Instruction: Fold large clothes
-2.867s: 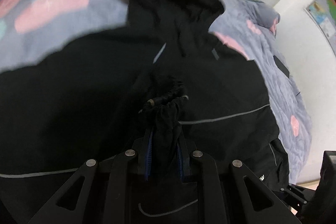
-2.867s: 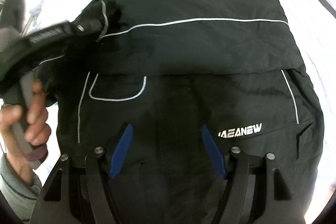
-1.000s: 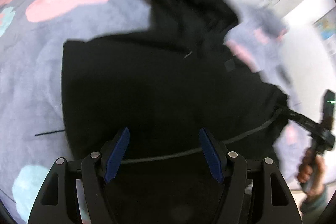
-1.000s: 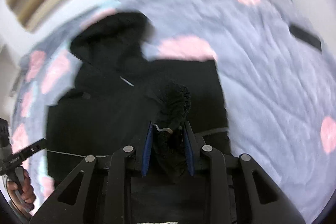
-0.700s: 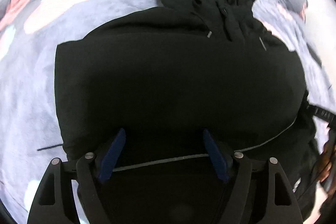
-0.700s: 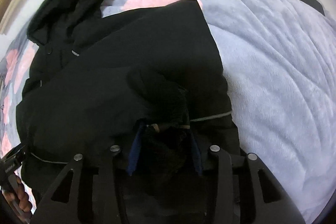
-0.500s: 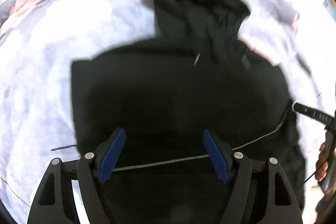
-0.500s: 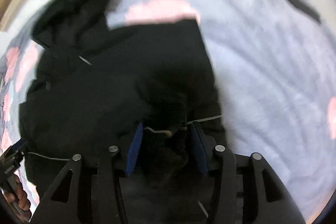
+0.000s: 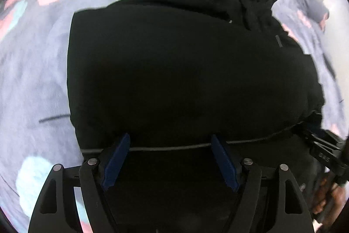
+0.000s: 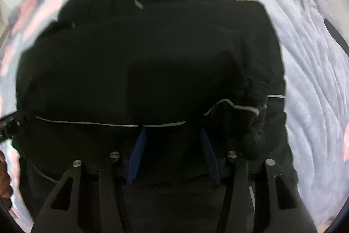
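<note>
Both sleeves lie folded in, so the jacket [image 9: 185,71] sits as a tidy block on the bed [image 9: 32,80], ahead of both pairs of fingers. Left gripper [image 9: 170,158] and right gripper [image 10: 172,152] hover spread wide, holding nothing, probably lining up the hem fold.

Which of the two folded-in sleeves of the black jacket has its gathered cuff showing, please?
The right-hand sleeve: its gathered cuff lies by the right gripper. Near the left gripper, the jacket shows no cuff.
</note>
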### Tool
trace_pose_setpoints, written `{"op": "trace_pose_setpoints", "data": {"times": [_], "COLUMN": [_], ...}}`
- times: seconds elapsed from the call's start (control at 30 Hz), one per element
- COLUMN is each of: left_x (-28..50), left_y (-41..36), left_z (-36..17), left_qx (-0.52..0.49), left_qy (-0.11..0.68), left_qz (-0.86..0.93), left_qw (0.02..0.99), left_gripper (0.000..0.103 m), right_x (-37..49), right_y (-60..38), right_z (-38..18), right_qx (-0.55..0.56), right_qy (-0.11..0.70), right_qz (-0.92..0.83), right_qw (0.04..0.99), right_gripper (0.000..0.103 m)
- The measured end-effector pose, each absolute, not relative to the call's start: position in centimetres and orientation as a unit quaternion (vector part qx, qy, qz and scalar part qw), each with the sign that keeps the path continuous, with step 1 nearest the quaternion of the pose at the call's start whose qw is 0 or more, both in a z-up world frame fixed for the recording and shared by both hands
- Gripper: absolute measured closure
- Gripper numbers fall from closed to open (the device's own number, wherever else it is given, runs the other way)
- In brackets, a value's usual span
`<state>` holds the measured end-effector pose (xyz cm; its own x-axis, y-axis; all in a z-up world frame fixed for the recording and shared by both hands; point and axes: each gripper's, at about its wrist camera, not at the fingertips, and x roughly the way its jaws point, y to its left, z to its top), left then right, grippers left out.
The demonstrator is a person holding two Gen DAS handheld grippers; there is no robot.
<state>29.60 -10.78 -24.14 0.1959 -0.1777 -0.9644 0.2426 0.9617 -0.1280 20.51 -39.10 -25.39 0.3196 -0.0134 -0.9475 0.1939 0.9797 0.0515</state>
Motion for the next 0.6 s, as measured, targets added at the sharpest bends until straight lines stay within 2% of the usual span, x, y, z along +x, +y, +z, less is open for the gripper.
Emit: {"op": "trace_pose_setpoints", "data": {"times": [0.1, 0.17, 0.33, 0.4, 0.6], "left_x": [29.8, 29.8, 31.1, 31.8, 32.4], "left_y": [-11.7, -11.7, -13.1, -14.1, -15.0], "left_z": [-23.0, -20.9, -17.4, -18.4, -24.2], "left_qx": [0.043, 0.017, -0.018, -0.011, 0.008], "left_qy": [0.611, 0.593, 0.548, 0.552, 0.589], "left_qz": [-0.137, -0.174, -0.22, -0.21, -0.178], "left_qw": [0.778, 0.786, 0.807, 0.807, 0.788], "left_gripper": [0.024, 0.025, 0.025, 0.025, 0.025], "right_x": [20.9, 21.0, 21.8, 23.2, 25.7], "right_y": [-39.0, -39.2, -38.6, -38.6, -39.8], "right_z": [-25.3, -23.3, -16.8, -17.2, -23.1], "right_qx": [0.07, 0.082, 0.074, 0.072, 0.102], "right_qy": [0.59, 0.601, 0.525, 0.52, 0.567], "right_qz": [-0.067, -0.065, -0.038, -0.044, -0.075], "right_qw": [0.802, 0.792, 0.847, 0.85, 0.814], "right_gripper": [0.048, 0.048, 0.046, 0.046, 0.046]}}
